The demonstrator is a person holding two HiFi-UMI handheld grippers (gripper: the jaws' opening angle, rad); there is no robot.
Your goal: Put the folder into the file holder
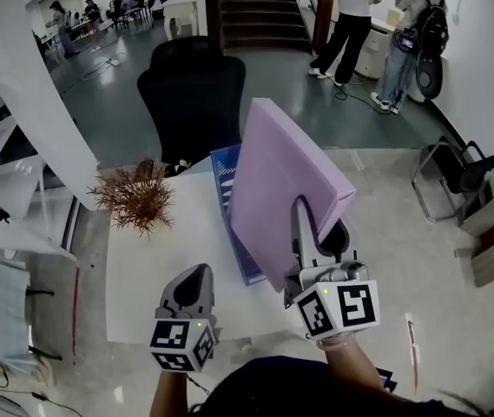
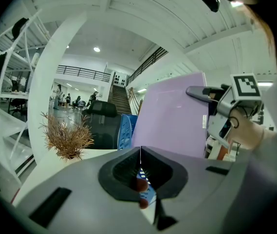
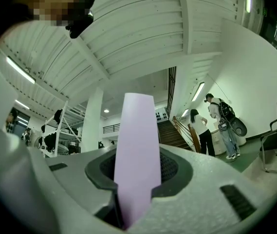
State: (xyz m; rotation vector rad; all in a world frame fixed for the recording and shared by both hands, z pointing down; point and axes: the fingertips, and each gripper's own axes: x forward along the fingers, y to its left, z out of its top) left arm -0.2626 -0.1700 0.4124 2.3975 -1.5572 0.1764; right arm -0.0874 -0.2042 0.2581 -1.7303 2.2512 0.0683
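Right gripper (image 3: 137,172) on folder (image 3: 137,130), file holder (image 1: 221,174) behind

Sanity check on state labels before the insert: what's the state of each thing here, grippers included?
right gripper: shut on the purple folder, near its lower edge.
left gripper: shut, nothing between the jaws.
purple folder: closed, lifted, tilted, over the file holder.
file holder: standing on the white table, folder not in it.
office chair: unoccupied, beyond the table.
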